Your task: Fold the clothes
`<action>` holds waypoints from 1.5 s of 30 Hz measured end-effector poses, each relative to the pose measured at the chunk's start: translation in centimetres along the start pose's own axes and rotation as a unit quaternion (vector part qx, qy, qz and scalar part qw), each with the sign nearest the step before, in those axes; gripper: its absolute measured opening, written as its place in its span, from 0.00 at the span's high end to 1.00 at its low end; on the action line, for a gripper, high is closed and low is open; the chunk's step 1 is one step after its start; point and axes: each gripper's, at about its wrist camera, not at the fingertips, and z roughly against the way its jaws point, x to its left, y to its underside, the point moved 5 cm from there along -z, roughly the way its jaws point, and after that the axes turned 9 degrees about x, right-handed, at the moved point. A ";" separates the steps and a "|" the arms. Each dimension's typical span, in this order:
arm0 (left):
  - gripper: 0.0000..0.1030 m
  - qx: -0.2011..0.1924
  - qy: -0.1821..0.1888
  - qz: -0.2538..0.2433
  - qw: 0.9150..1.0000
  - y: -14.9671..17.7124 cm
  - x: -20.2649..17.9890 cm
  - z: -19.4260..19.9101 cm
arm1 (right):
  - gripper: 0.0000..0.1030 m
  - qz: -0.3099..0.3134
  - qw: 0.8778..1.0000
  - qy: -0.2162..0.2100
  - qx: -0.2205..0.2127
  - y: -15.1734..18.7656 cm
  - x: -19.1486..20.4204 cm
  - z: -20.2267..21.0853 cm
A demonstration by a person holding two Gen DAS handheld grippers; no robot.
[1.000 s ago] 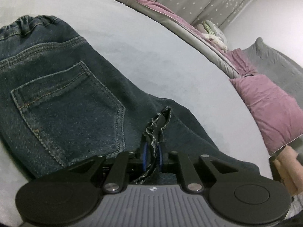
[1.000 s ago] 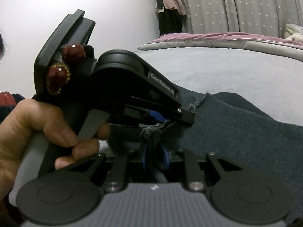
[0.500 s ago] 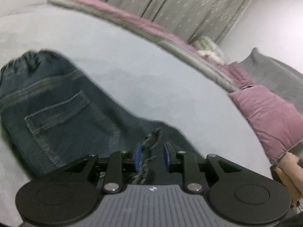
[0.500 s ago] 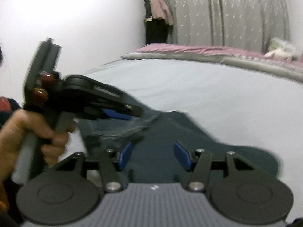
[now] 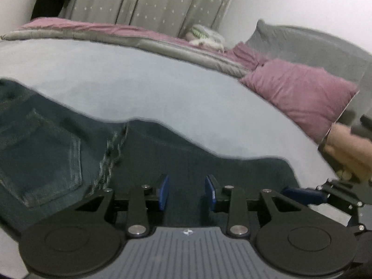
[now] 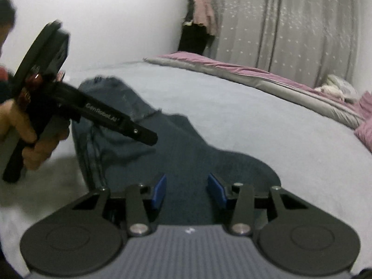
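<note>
1. Jeans (image 5: 186, 162): one dark denim pair, lying flat on the bed (image 5: 162, 88) and folded over on itself, the frayed hem (image 5: 111, 153) resting beside the back pocket (image 5: 46, 158). Judged: legs brought up toward the waist to halve the length.

2. Left tool (image 5: 186, 190): released, blue pads (image 5: 164, 191) set apart with nothing between them, held low over the folded denim. Seen in the right wrist view as a black body (image 6: 111, 118) gripped by a hand (image 6: 34, 144), angled down at the jeans (image 6: 186, 153).

3. Right tool (image 6: 187, 191): released, pads (image 6: 159, 193) spread wide, empty, above the near end of the fold. Its tip (image 5: 302, 196) and the holding hand (image 5: 348, 153) showed at the right edge of the left wrist view.

4. Bed: pale grey cover, bare around the garment, giving a flat surface for pressing folds.

5. Surroundings: pink pillow (image 5: 300, 93), rolled grey-and-pink quilt (image 5: 116, 34) along the far side, dotted grey curtain (image 6: 290, 23), clothes hung in the corner (image 6: 200, 23). None touched the jeans.

6. Progress, as judged: first fold laid; both tools empty, placed to take a fresh hold for a second fold or to smooth the cloth.
</note>
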 end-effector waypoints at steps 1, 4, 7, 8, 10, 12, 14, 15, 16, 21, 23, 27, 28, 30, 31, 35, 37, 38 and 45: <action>0.68 -0.011 0.002 -0.005 1.000 0.5 0.1 0.0 | 0.61 0.008 1.000 0.002 0.000 0.6 0.2 -0.4; 0.65 -0.022 -0.009 -0.031 0.999 1.2 -0.4 0.0 | 0.61 0.011 1.000 0.000 0.001 1.6 0.3 -1.8; 0.65 -0.027 -0.020 -0.053 0.998 1.5 -1.0 0.1 | 0.61 -0.005 1.000 -0.018 0.006 1.7 -0.2 -2.3; 0.64 -0.026 -0.024 -0.057 0.998 1.5 -1.1 0.1 | 0.61 -0.004 1.000 -0.016 0.007 1.7 -0.2 -2.3; 0.63 -0.023 -0.033 -0.064 0.997 1.2 -1.5 0.1 | 0.60 -0.001 1.000 -0.013 0.009 1.3 -0.1 -2.1; 0.63 -0.023 -0.039 -0.066 0.997 1.1 -2.0 0.2 | 0.61 -0.012 1.000 -0.013 0.000 0.9 -0.4 -1.4; 0.63 -0.024 -0.028 -0.064 0.997 0.8 -2.3 0.6 | 0.61 -0.026 0.999 -0.007 -0.017 0.3 -1.1 -0.4; 0.63 -0.025 -0.019 -0.066 0.997 0.8 -2.6 0.7 | 0.61 -0.033 0.999 0.002 -0.029 0.0 -1.7 0.1; 0.63 -0.028 -0.008 -0.072 0.997 0.8 -3.1 0.9 | 0.61 -0.041 0.999 0.009 -0.032 -0.3 -2.3 0.2; 0.63 -0.028 0.034 -0.111 0.993 1.2 -5.0 1.3 | 0.79 -0.065 0.997 0.033 -0.035 -1.3 -4.8 -0.1; 0.63 -0.017 0.040 -0.128 0.991 1.5 -5.5 0.9 | 0.90 -0.061 0.997 0.042 -0.031 -1.5 -5.2 -0.5; 0.63 0.002 0.036 -0.173 0.984 2.8 -6.0 0.2 | 0.94 -0.073 0.995 0.061 0.000 -0.8 -6.1 -2.5; 0.63 0.003 0.035 -0.178 0.983 2.9 -6.1 0.1 | 0.95 -0.072 0.995 0.063 0.016 -0.4 -6.4 -3.2; 0.63 0.005 0.034 -0.185 0.982 3.1 -6.3 0.1 | 0.96 -0.070 0.995 0.066 0.037 0.2 -6.6 -4.3; 0.63 0.006 0.034 -0.188 0.982 3.1 -6.4 0.1 | 0.97 -0.067 0.995 0.067 0.043 0.4 -6.6 -4.7; 0.63 0.010 0.032 -0.196 0.980 3.3 -6.6 0.0 | 0.97 -0.063 0.994 0.076 0.042 0.4 -6.2 -5.1; 0.63 0.012 0.033 -0.194 0.980 3.3 -6.6 0.0 | 0.97 -0.064 0.994 0.080 0.038 0.3 -6.0 -5.1; 0.63 0.012 0.034 -0.191 0.981 3.2 -6.7 0.1 | 0.96 -0.062 0.994 0.082 0.035 0.2 -5.9 -4.9; 0.62 0.000 0.040 -0.122 0.992 1.3 -5.6 1.2 | 0.74 -0.095 0.994 0.059 0.016 -1.6 -6.6 -2.5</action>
